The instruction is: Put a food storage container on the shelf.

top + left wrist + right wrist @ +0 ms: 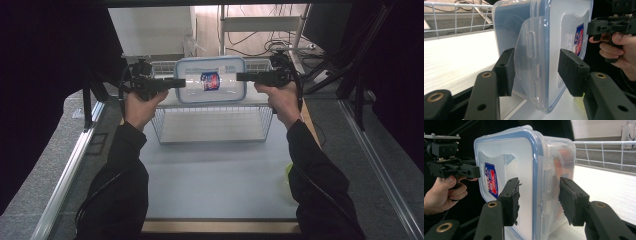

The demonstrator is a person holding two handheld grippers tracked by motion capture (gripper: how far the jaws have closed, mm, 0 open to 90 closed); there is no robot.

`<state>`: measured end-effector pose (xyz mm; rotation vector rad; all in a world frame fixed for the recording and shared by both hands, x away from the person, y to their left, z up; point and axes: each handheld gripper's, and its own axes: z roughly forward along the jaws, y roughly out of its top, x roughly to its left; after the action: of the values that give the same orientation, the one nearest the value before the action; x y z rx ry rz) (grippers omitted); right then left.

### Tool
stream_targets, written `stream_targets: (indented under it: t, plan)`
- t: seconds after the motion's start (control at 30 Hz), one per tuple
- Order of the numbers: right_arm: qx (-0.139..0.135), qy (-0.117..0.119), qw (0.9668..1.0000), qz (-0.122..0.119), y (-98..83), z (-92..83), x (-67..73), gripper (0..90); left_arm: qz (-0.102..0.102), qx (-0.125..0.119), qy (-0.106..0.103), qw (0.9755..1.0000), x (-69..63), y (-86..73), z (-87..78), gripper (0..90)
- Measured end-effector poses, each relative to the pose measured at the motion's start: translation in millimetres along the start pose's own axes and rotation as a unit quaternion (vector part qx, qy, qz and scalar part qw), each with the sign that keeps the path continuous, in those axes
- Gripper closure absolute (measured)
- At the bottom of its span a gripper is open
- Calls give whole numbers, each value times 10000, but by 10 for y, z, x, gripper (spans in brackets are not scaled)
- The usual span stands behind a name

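Observation:
A clear plastic container (210,95) with a blue-rimmed lid and a red-and-blue label (210,81) stands on edge, its lid facing me, over the back of a white wire basket (215,140). My left gripper (180,82) clamps its left end and my right gripper (241,76) its right end. In the left gripper view the left gripper (537,72) has its pads on either side of the container (541,37), across its thickness by a side latch. In the right gripper view the right gripper (541,201) grips the container (506,157) the same way. Each view shows the other hand beyond.
The basket has a white floor (210,125) and sits at the far end of a pale blue tabletop (215,180). Behind it stand a white box (150,30), a shelf with cables (260,40) and a dark monitor (327,20). Metal rails (75,165) run along both table sides.

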<state>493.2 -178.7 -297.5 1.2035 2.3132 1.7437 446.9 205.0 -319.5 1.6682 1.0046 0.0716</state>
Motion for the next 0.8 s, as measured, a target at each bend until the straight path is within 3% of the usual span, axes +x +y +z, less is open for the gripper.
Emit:
stream_targets:
  t: [0.2, 0.4, 0.53, 0.6, 0.67, 0.8]
  plan:
    - [-43, -39, 10000, -48, 5, 13, -19, 511, 355, -55, 149, 9992, -20, -15, 24, 460]
    - [-110, -60, 9999, -112, -2, 17, -19, 508, 581, -117, 276, 9979, -36, -48, 31, 441]
    - [-46, -326, 9991, -284, 7, 22, 29, 498, 687, -78, 393, 9968, -52, -52, 50, 416]
    - [42, -402, 9983, -414, 2, 49, 46, 498, 696, -32, 434, 9966, -60, -55, 69, 393]
    - [172, -653, 9963, -527, -13, 103, 74, 483, 638, -33, 413, 9971, -51, -57, 80, 373]
    - [173, -603, 9971, -424, -18, 134, 44, 498, 558, -55, 469, 9973, -17, -43, 77, 366]
